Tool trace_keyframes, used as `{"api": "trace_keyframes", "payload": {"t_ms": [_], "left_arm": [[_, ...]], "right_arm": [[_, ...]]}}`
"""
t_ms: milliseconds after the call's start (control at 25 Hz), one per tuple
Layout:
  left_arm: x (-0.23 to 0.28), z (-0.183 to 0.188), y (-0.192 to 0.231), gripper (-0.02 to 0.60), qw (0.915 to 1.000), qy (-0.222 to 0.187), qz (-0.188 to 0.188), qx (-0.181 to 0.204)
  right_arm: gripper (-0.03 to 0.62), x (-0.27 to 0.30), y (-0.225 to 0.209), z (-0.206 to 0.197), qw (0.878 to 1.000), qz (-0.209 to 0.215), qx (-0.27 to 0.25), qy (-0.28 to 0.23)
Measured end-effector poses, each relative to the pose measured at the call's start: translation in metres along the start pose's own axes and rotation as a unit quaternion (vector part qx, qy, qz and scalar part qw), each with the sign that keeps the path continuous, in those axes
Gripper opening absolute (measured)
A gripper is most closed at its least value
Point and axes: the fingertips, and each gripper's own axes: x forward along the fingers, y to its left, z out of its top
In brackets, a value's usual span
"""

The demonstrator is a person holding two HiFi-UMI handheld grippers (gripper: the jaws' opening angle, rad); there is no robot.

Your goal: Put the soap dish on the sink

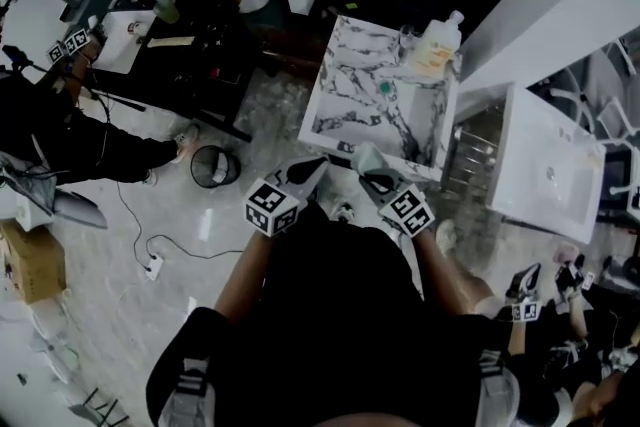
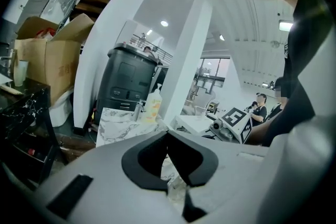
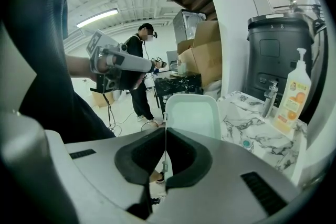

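Head view puts both grippers at the near edge of the marble sink [image 1: 345, 105], with the dish [image 1: 366, 158] only a pale sliver between them. The right gripper view shows it whole: pale green, rounded, white-rimmed, standing on edge. The right gripper [image 3: 165, 132] pinches its thin rim. The left gripper [image 2: 168, 132] is pressed together on nothing.

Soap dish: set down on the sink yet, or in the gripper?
In the gripper: the right gripper is shut on the soap dish rim, held up beside the sink.
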Motion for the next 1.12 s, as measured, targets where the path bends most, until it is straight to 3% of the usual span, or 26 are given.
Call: {"api": "trace_keyframes", "payload": {"t_ms": [520, 1120], "left_arm": [[0.003, 0.013, 0.056, -0.002, 0.9998, 0.01, -0.012, -0.007], [0.038, 0.039, 0.113, -0.002, 0.9979, 0.022, -0.061, -0.003]], "right_arm": [[-0.002, 0.043, -0.03, 0.032, 1.0, -0.011, 0.004, 0.003], [-0.002, 0.075, -0.065, 0.052, 0.998, -0.042, 0.046, 0.024]]}}
